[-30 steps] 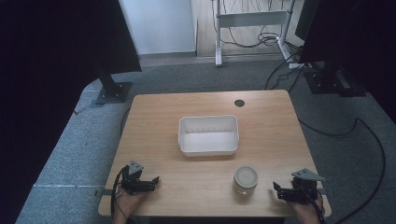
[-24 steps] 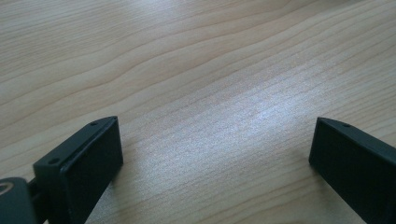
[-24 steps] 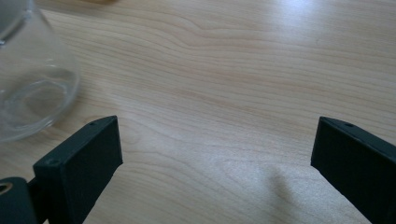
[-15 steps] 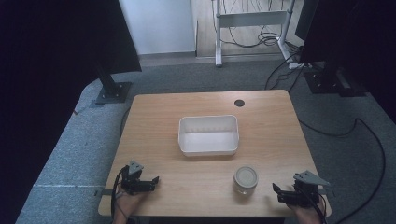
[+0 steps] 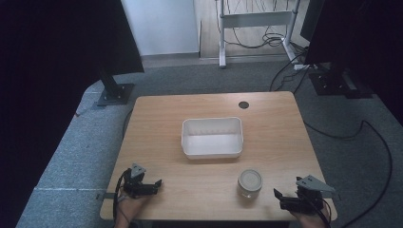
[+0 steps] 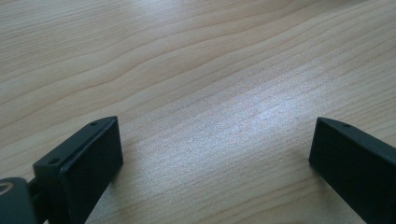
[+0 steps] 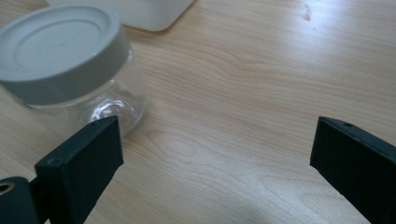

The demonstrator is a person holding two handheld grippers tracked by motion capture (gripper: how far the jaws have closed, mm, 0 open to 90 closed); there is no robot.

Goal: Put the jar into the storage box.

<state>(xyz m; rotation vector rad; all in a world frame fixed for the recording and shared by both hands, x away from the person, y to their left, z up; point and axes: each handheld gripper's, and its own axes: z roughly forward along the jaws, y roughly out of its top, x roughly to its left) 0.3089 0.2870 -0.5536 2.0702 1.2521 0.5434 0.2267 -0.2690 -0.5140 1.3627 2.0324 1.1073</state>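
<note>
A clear glass jar [image 5: 250, 183] with a grey lid stands near the table's front edge, right of centre. In the right gripper view the jar [image 7: 65, 65] sits just beyond the left jaw, outside the gap. My right gripper [image 5: 281, 198] rests at the front right corner, open, with bare wood between its jaws [image 7: 219, 163]. My left gripper [image 5: 154, 185] lies at the front left corner, open and empty, over plain wood [image 6: 215, 154]. A white rectangular bin [image 5: 212, 148] sits mid-table, empty.
The wooden table [image 5: 266, 123] has a dark cable hole [image 5: 244, 105] at its back right. Black stands [image 5: 114, 90] and cables lie on the grey carpet around the table. A corner of the white bin [image 7: 154, 14] shows behind the jar.
My right gripper has slid slightly toward the table's front edge. The left gripper, jar and bin have stayed put.
</note>
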